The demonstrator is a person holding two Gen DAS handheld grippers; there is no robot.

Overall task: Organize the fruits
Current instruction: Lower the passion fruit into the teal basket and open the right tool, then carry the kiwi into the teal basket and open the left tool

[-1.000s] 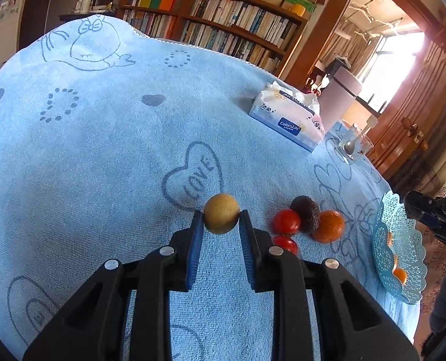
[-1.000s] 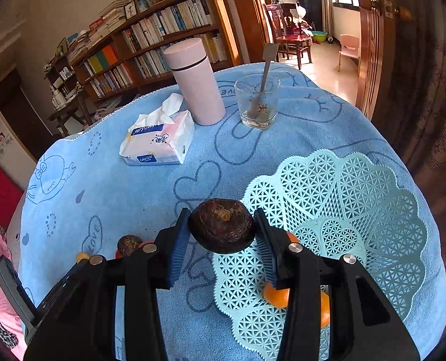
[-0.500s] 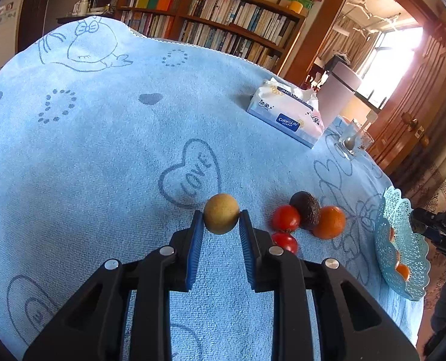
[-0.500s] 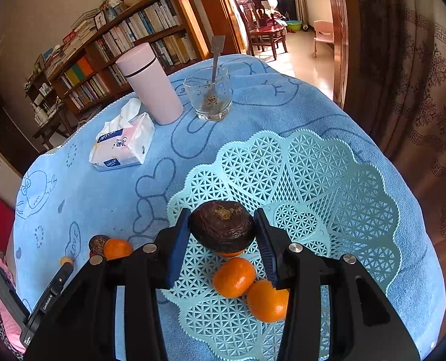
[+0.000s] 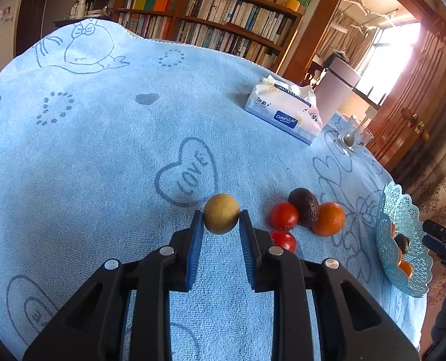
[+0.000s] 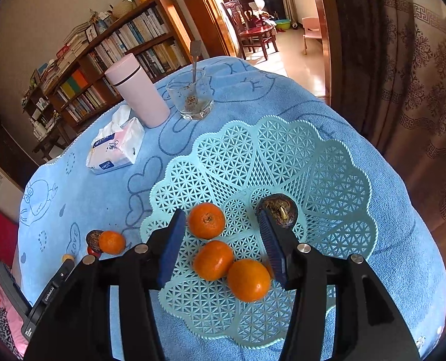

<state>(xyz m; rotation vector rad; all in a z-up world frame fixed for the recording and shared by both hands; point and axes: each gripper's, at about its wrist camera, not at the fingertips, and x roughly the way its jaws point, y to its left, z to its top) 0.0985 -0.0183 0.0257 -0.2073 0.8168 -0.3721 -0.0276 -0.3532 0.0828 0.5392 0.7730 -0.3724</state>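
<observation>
My left gripper point(image 5: 220, 215) is shut on a round yellow-brown fruit point(image 5: 221, 212) just above the blue cloth. To its right on the cloth lie two tomatoes point(image 5: 284, 215), a dark avocado point(image 5: 304, 206) and an orange point(image 5: 328, 219). My right gripper point(image 6: 221, 215) hangs over the pale green lattice basket point(image 6: 238, 156), its jaws opening. A second dark avocado point(image 6: 278, 210) rests in the basket just outside the right fingertip, free of the pads. Three oranges point(image 6: 213, 260) lie in the basket under the fingers.
A tissue pack point(image 6: 114, 147), a pink flask point(image 6: 138, 93) and a glass with a spoon point(image 6: 193, 96) stand behind the basket. The basket sits near the table's right edge, with a curtain and a doorway beyond it.
The right gripper moved over the middle of the basket and its jaws spread; the avocado it held now lies in the basket. The left gripper stayed still with its fruit.
</observation>
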